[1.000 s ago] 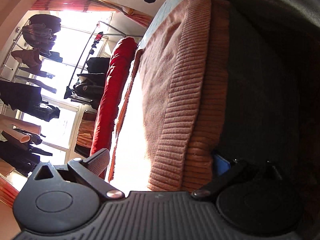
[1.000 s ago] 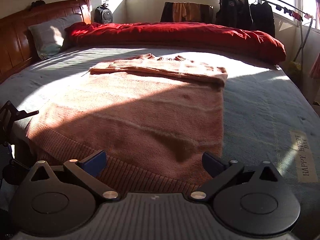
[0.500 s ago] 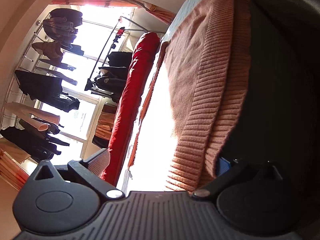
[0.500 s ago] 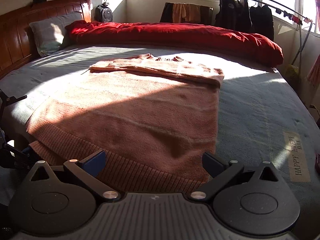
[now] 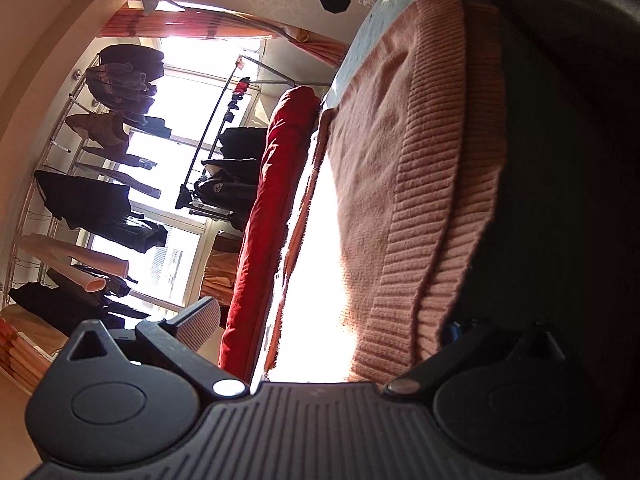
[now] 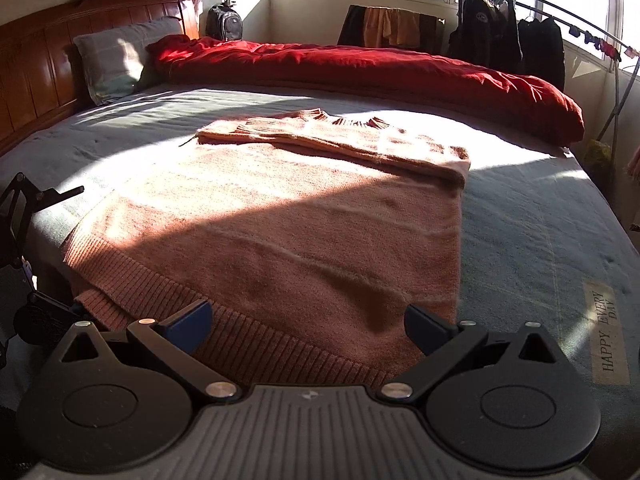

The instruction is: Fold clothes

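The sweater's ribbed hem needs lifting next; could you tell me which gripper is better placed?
Probably the right gripper: its open jaws squarely straddle the sweater hem. The left gripper is rolled sideways at the hem's corner.

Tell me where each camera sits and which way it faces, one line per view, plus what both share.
Left wrist: rolled sideways at the bed's near edge, looking along the sweater hem toward the clothes rack; left gripper open, straddling the hem.
Right wrist: upright at the bed's near edge, looking across the sweater to the red duvet; right gripper open over the hem.
Shared: sweater, red duvet.
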Action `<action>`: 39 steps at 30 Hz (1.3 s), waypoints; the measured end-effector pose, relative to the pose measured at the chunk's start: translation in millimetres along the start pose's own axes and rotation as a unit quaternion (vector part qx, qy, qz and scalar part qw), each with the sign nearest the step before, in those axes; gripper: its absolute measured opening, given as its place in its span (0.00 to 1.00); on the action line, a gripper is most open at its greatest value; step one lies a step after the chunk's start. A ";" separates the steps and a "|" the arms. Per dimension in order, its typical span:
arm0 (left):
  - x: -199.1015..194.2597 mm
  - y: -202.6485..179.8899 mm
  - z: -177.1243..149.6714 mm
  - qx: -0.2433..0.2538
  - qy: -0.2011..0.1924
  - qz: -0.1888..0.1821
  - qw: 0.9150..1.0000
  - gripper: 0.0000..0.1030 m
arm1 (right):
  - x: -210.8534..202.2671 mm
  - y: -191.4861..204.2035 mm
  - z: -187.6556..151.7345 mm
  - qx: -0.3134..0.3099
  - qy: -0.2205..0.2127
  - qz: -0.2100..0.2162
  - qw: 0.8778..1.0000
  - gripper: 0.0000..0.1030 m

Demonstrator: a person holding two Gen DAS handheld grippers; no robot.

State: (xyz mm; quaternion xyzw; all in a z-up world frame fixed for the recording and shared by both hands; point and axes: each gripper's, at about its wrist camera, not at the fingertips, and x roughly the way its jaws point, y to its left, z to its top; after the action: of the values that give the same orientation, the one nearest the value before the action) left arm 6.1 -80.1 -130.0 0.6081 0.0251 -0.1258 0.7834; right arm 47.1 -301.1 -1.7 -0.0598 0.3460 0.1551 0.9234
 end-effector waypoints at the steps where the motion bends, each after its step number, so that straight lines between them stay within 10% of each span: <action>1: -0.4 1.0 -4.5 -0.001 0.008 0.002 1.000 1.00 | 0.1 -1.3 0.4 0.001 0.000 -0.001 1.000 1.00; 10: -5.7 5.4 -4.5 -0.011 0.027 -0.012 0.999 0.86 | 8.7 0.5 2.3 -0.001 0.009 0.005 1.000 1.00; 14: -4.6 7.2 2.4 -0.003 0.029 -0.074 0.997 0.20 | 9.8 13.3 6.8 -0.025 0.007 0.011 1.000 1.00; 16: -5.6 11.9 2.0 -0.012 0.029 -0.096 0.995 0.09 | 9.0 19.6 8.2 -0.043 0.005 0.014 0.999 1.00; 22: -3.6 39.5 -0.6 -0.055 0.026 -0.112 0.992 0.06 | 13.8 58.6 13.7 -0.163 0.009 0.030 0.986 1.00; 31: 4.7 61.6 0.1 -0.086 0.020 -0.114 0.990 0.06 | 48.8 159.7 7.7 -0.365 0.014 0.058 0.929 1.00; 39: 0.0 61.7 -9.9 -0.094 0.016 -0.120 0.988 0.15 | 93.0 169.7 -3.5 -0.388 0.015 -0.076 0.919 1.00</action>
State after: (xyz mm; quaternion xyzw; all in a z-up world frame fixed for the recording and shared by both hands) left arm 21.3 -56.6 -74.2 0.5263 0.1219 -0.2067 0.8158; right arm 55.6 -118.8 -66.0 -0.4414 0.2670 0.2060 0.8315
